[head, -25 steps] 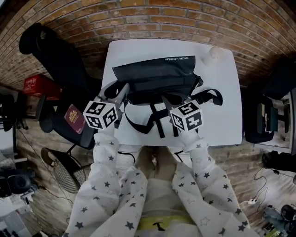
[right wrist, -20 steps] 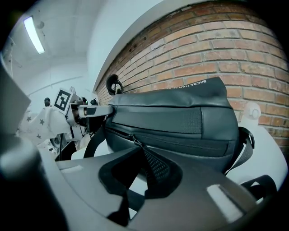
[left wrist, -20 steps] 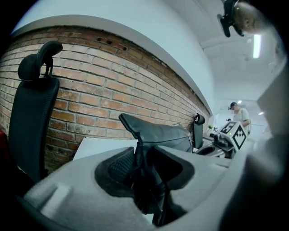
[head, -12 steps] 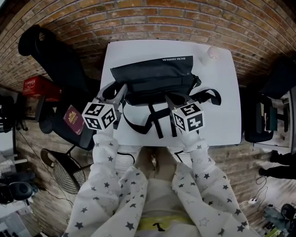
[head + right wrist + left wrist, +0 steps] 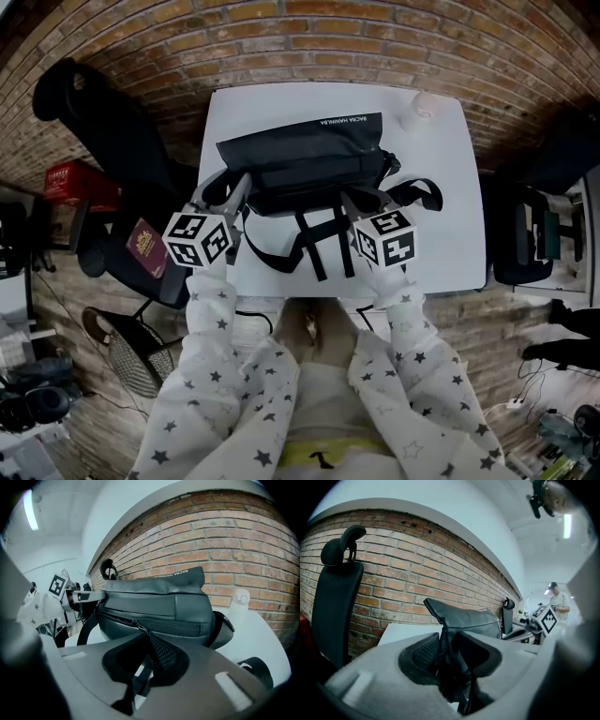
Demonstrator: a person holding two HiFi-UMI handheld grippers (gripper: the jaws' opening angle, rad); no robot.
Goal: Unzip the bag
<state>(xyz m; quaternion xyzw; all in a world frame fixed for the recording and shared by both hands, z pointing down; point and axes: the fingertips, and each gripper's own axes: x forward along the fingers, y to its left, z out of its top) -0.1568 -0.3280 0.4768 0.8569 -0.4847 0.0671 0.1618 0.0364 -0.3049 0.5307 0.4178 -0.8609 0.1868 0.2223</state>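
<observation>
Starting at the far left, a black office chair (image 5: pixel 103 122) stands by the table's left edge, with a red box (image 5: pixel 80 183) on the floor beside it and a maroon booklet (image 5: pixel 145 246) lying on its seat. Moving in, my left gripper (image 5: pixel 228 187) is at the left end of the black bag (image 5: pixel 305 159). In the left gripper view its jaws are clamped on a fold of the bag's dark fabric, which runs down between the pads. The bag itself lies across the middle of the white table (image 5: pixel 441 225), long side to the brick wall (image 5: pixel 408 578), with its straps (image 5: pixel 314 244) trailing over the near edge towards me. Further right, my right gripper (image 5: pixel 361 199) is up against the bag's front face. In the right gripper view its jaws are nearly together, pinched on the zipper pull (image 5: pixel 140 629), which leads straight in from the slider on the front zip. I can't tell how much of that zip is open. Far right, a small white bottle (image 5: pixel 419 108) stands upright at the table's back corner, well apart from the bag.
</observation>
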